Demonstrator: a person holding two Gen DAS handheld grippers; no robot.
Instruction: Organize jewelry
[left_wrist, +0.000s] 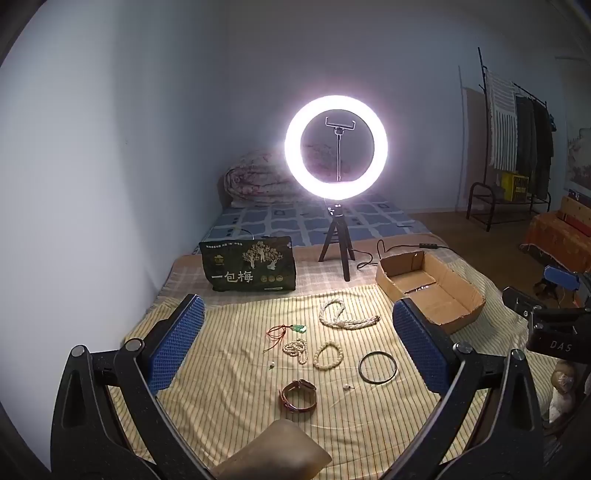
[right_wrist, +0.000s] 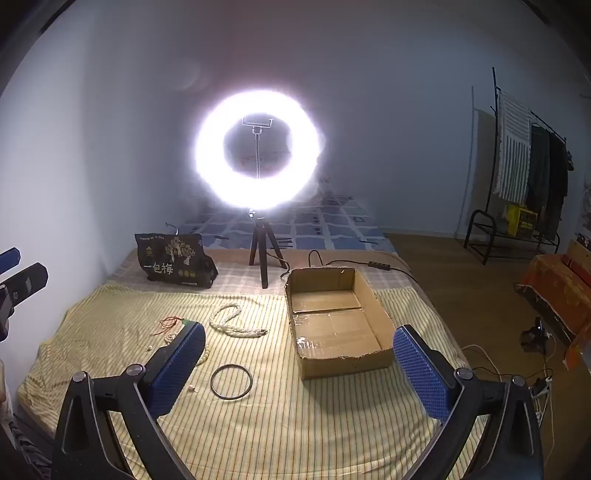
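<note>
Cardboard box (right_wrist: 341, 325), jewelry outside

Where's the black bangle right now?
The black bangle lies flat on the striped cloth, right of the bead bracelet and in front of the cardboard box.

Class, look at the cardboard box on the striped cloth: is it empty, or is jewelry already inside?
Empty. The cardboard box shows only its bare taped floor in the right wrist view.
</note>
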